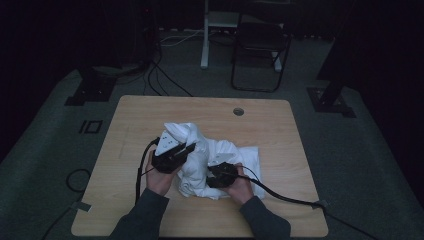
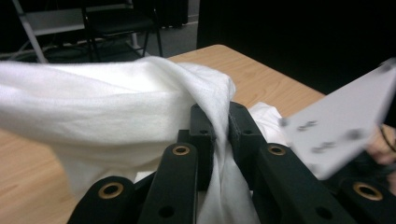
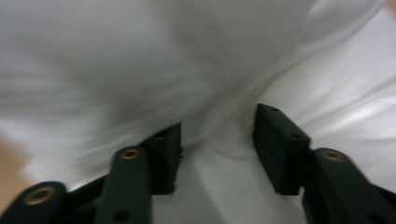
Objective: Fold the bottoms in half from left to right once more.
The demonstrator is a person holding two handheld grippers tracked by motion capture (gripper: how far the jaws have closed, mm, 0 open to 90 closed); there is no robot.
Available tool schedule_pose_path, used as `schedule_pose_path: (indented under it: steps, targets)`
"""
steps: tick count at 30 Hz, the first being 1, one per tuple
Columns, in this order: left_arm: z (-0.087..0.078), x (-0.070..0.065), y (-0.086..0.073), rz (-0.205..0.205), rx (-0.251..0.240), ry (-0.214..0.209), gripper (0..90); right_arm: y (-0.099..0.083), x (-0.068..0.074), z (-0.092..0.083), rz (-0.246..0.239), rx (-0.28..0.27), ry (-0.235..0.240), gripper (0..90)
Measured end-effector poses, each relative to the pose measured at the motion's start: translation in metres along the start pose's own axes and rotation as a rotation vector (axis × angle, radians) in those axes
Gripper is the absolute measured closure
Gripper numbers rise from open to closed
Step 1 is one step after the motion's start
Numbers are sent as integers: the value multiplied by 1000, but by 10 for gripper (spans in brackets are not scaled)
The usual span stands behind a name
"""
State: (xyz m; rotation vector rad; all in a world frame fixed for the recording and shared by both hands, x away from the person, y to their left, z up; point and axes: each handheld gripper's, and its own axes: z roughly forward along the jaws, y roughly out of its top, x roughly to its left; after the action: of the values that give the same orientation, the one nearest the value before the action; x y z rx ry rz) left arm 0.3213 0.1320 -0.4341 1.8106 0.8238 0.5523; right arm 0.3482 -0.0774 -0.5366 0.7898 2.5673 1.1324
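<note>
Wooden table [image 1: 150, 110] fills centre of the high view, w/ small round hole [image 1: 238, 111] near its upper right edge. White cloth [image 1: 200, 150] lies bunched at mid-table, slightly right of centre; one part pulled up into a peak at centre, rest spread flat toward lower right. Left gripper [image 1: 189, 148] sits just left of centre, grey plate on top, person's hand under it, cable looping down-left. In left gripper view its jaws are nearly together, clamped on a fold of the cloth [image 2: 116, 107], fabric draping left across upper half of frame; grey plate of the other gripper at right edge. Right gripper [image 1: 214, 170] sits lower centre, against the cloth, cable trailing to lower right. In right gripper view [image 3: 217, 140] jaws stand about half apart, cloth [image 3: 187, 60] bulging between them, pads not pressing on it; view blurred.
</note>
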Motion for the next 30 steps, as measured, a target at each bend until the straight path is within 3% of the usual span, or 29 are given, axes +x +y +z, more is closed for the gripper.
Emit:
schedule_pose_path:
  steps: [1, 4, 6, 7, 10, 12, 16, 18, 19, 20, 22, 23, 26, 28, 30]
  targets:
    - [-1, 1, 0, 1, -1, -1, 826, 1, 0, -9, -10, -10, -10, 501]
    - [-4, 1, -1, 12, 2, 12, 826, -10, -10, -42, 7, -76, -125, 500]
    - [-6, 1, -1, 16, 3, 14, 826, -23, -23, -52, 64, -53, -199, 480]
    - [-6, 1, -1, 12, 2, 12, 826, -30, -29, -51, 91, -15, -210, 473]
    - [-5, -2, 2, 12, -6, -1, 826, -45, -35, -29, 132, 49, -175, 475]
    - [-3, -6, 5, 32, 0, -7, 826, -43, -31, -18, 136, 24, -191, 483]
    - [4, -13, 8, 66, 14, -13, 827, -29, -19, -3, 133, 16, -170, 498]
    - [8, -15, 8, 75, 26, -14, 836, -18, -8, 6, 108, 9, -113, 484]
    - [9, -16, 8, 78, 35, -13, 837, -14, -5, 0, 108, -15, -64, 453]
    - [10, -17, 7, 81, 39, -15, 837, -15, -7, -8, 104, -43, -63, 455]
    - [10, -19, 5, 94, 44, -24, 837, -21, -15, -29, 124, -96, -85, 455]
    - [10, -21, 4, 98, 49, -26, 837, -26, -21, -38, 132, -104, -124, 457]
    - [12, -26, 3, 97, 52, -41, 838, -44, -42, -52, 172, -30, -236, 470]
    - [17, -31, 3, 96, 53, -58, 838, -56, -52, -49, 210, 16, -245, 493]
    - [24, -38, 2, 97, 61, -85, 838, -64, -52, -38, 209, 60, -234, 507]
